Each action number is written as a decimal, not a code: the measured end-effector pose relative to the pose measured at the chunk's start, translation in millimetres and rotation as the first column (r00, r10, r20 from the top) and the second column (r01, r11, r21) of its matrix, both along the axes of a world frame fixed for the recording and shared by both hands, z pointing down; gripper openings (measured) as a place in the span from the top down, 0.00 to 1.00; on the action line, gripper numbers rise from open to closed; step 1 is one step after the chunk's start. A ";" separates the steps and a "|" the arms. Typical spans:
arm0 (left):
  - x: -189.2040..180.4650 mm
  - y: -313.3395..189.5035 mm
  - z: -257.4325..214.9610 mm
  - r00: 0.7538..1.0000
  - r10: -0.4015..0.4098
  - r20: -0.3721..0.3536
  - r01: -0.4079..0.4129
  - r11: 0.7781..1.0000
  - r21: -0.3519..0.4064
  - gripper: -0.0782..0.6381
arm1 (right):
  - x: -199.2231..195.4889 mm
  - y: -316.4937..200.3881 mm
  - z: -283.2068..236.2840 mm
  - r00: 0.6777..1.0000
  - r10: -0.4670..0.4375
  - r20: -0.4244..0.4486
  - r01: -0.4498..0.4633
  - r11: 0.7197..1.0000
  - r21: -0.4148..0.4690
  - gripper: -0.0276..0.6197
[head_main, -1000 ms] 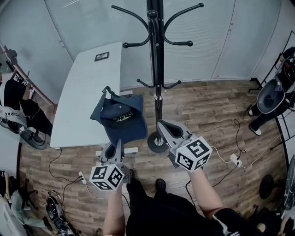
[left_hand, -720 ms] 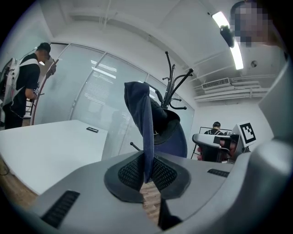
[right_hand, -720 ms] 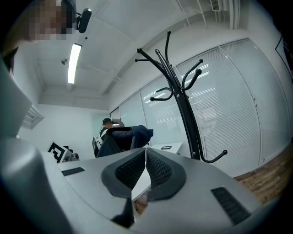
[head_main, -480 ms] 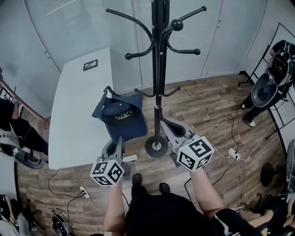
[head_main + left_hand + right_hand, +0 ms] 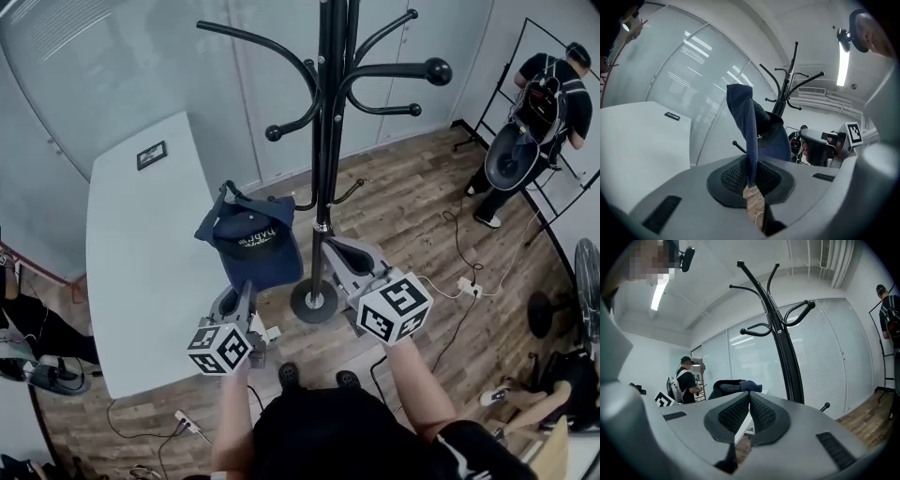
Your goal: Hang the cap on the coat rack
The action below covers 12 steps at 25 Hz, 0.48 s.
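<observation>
One dark blue cap (image 5: 248, 246) sticks up out of the left gripper (image 5: 239, 292), whose jaws are pinched on its brim edge. From that gripper's own view the cloth (image 5: 745, 117) rises straight from between the ribbed pads (image 5: 736, 176). The crown sits just beyond the tips, up off the white table (image 5: 131, 272) that runs along the gripper's left side.

Ahead of the cap and to its right stands the black coat rack (image 5: 323, 141). Its hooks curl well above both grippers, and its round base (image 5: 314, 302) sits on the wooden floor (image 5: 412, 206) between them. The right gripper (image 5: 334, 251) is just right of the pole, jaws closed together with nothing in them. Far off to its right, a person with a backpack (image 5: 539, 98) is turned away.
</observation>
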<state>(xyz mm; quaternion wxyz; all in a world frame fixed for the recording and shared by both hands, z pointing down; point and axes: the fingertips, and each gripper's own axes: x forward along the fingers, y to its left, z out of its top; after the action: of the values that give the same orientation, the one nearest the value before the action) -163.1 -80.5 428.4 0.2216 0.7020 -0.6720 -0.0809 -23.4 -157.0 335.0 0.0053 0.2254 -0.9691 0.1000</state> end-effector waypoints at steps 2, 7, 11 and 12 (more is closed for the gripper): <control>-4.7 -5.3 8.3 0.999 0.033 -0.020 -0.033 0.999 -0.011 0.85 | -9.6 -1.7 1.7 1.000 0.024 -0.001 -0.024 1.000 -0.005 0.91; -6.7 -12.7 30.9 0.991 0.113 -0.073 -0.117 0.992 -0.053 0.85 | -17.4 -2.0 8.3 0.995 0.099 -0.009 -0.099 0.995 -0.029 0.91; -14.5 -20.2 40.5 0.979 0.181 -0.090 -0.188 0.979 -0.074 0.85 | -21.9 -5.7 12.8 0.985 0.170 -0.015 -0.171 0.984 -0.049 0.91; -15.6 -22.2 42.5 0.976 0.199 -0.091 -0.206 0.976 -0.078 0.85 | -23.6 -6.5 13.8 0.983 0.185 -0.016 -0.186 0.981 -0.052 0.91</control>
<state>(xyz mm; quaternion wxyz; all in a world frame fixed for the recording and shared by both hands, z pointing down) -178.7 -102.6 470.9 0.2864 0.7526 -0.5902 -0.0577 -47.0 -163.5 348.8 0.0074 0.3150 -0.9408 0.1245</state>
